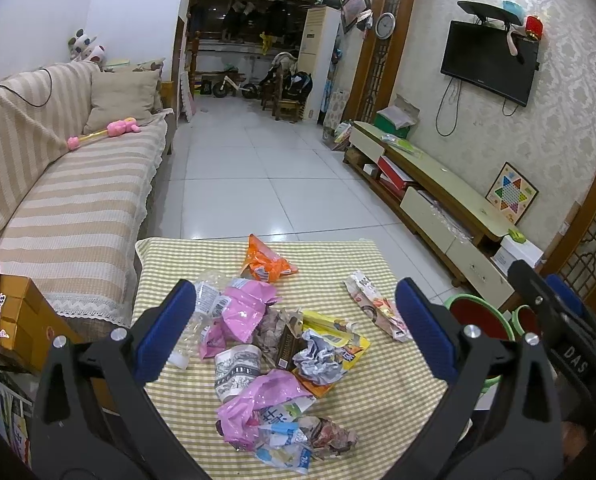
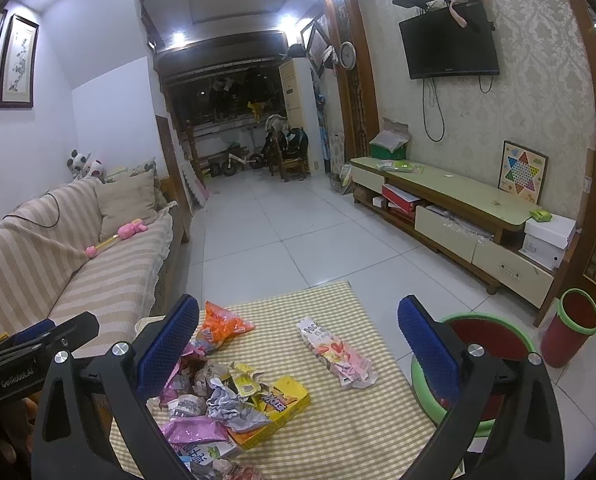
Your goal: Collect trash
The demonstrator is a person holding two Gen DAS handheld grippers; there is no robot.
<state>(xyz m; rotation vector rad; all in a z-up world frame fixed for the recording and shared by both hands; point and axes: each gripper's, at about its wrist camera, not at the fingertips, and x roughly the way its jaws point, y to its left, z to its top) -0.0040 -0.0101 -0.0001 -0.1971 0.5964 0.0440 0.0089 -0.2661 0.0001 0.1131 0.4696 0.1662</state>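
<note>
We are holding the left gripper (image 1: 296,316) spread wide above the trash pile (image 1: 282,344) lying between its fingers. The right gripper (image 2: 298,344) is also gaping empty, a snack wrapper (image 2: 338,354) ahead, a bin (image 2: 486,344) just right.

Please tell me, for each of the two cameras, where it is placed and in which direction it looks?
Left wrist: sits on the left gripper, looks over the trash pile on the checked table toward the far room; its open fingers and the right gripper's body show.
Right wrist: sits on the right gripper, further right, facing likewise; the left gripper's body shows at left.
Shared: the pile, the red bin, the television.
</note>
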